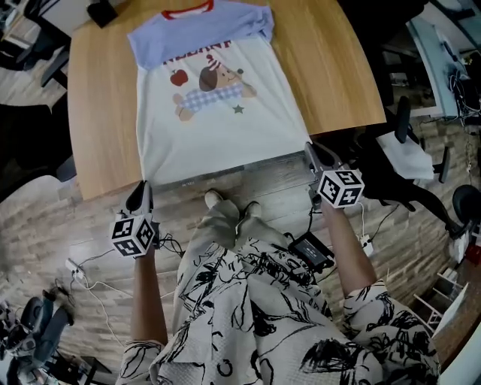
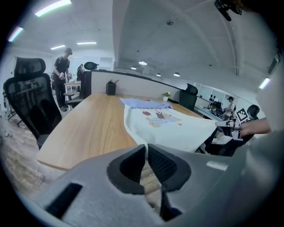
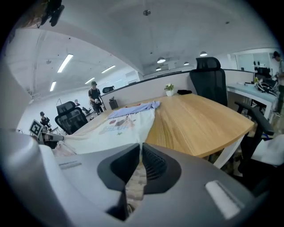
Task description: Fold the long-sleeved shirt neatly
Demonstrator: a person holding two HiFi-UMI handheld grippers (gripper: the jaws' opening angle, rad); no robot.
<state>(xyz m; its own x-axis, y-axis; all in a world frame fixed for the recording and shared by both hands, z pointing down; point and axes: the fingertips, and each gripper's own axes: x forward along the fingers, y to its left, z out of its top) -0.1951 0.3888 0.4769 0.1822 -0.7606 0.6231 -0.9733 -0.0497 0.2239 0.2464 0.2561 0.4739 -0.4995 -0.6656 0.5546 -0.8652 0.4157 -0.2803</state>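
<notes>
The shirt [image 1: 218,113] lies face up on the wooden table [image 1: 101,128]: white body, pale blue sleeves folded in, red collar, a dog print on the chest. Its hem reaches past the table's near edge. My left gripper [image 1: 143,185] is shut on the hem's left corner, and my right gripper [image 1: 309,148] is shut on the right corner. The left gripper view has the white cloth [image 2: 177,131] running from the closed pads [image 2: 133,166] out over the table. In the right gripper view the shirt [image 3: 115,131] stretches away from the closed pads [image 3: 153,164].
A small black object [image 1: 101,11] sits at the table's far left corner. Black office chairs [image 1: 409,162] stand to the right and left of the table. Cables and a black power brick [image 1: 312,252] lie on the floor by the person's feet [image 1: 214,199].
</notes>
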